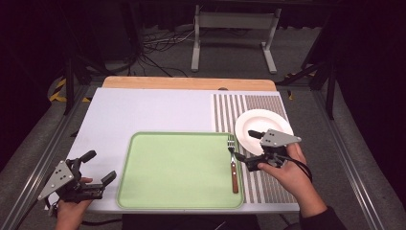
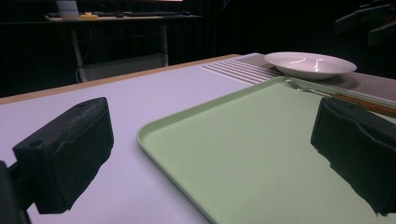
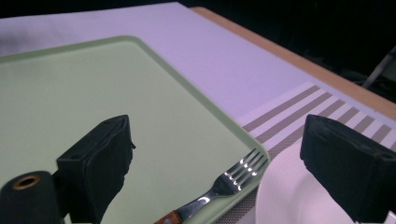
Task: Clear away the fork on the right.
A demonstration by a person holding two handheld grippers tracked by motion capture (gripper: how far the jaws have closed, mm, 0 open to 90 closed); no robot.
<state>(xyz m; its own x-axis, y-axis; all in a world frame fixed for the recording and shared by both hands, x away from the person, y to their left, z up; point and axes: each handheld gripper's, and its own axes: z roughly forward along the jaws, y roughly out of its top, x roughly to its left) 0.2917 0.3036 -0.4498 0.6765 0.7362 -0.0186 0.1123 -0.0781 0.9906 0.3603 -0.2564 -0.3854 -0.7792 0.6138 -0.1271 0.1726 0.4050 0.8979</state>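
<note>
A fork (image 1: 233, 165) with a wooden handle lies along the right edge of a light green tray (image 1: 177, 167), tines pointing away from the person. To its right, a white plate (image 1: 256, 122) rests on a striped placemat (image 1: 268, 105). My right gripper (image 1: 246, 145) hovers open between fork and plate, nothing between its jaws. In the right gripper view the fork (image 3: 233, 179) tines lie below the gap, with the plate (image 3: 289, 200) under the right jaw. My left gripper (image 1: 99, 166) stands open and empty off the tray's left edge. It faces the tray (image 2: 261, 154), the fork (image 2: 327, 93) and the plate (image 2: 310, 63).
A white mat (image 1: 143, 112) covers the wooden table (image 1: 191, 83) around the tray. Metal rails run along both sides of the table. A grey stand (image 1: 234, 28) and cables lie on the floor beyond the far edge.
</note>
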